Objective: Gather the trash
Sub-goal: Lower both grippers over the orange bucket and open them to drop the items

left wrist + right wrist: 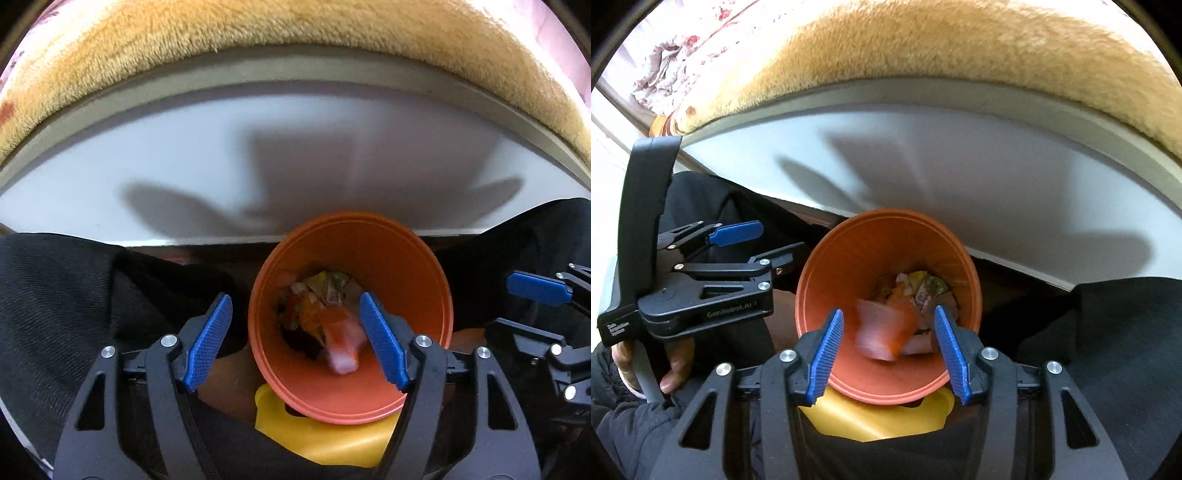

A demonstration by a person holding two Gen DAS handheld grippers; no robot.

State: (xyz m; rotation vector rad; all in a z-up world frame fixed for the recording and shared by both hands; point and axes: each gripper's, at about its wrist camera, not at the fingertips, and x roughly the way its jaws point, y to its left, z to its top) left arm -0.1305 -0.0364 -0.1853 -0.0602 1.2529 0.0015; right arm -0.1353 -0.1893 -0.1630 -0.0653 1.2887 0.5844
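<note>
An orange bin [406, 266] [849, 258] stands below both grippers, seen from above. Crumpled wrappers [325, 288] [923, 288] lie at its bottom. A blurred pink and orange wrapper [341, 343] [882, 332] is loose inside the bin and touches no pad. My left gripper [295, 301] [779, 238] hangs open over the bin's mouth with nothing gripped. My right gripper [889, 312] is open too, over the near rim; in the left wrist view only one of its blue pads [539, 288] shows, at the right edge.
A white table [295, 166] [997, 177] lies beyond the bin, with a tan furry cover [295, 37] behind it. A yellow plastic object [332, 439] [871, 417] sits under the bin's near side. Black-clothed legs [55, 295] flank the bin. A hand [676, 369] holds the left gripper's handle.
</note>
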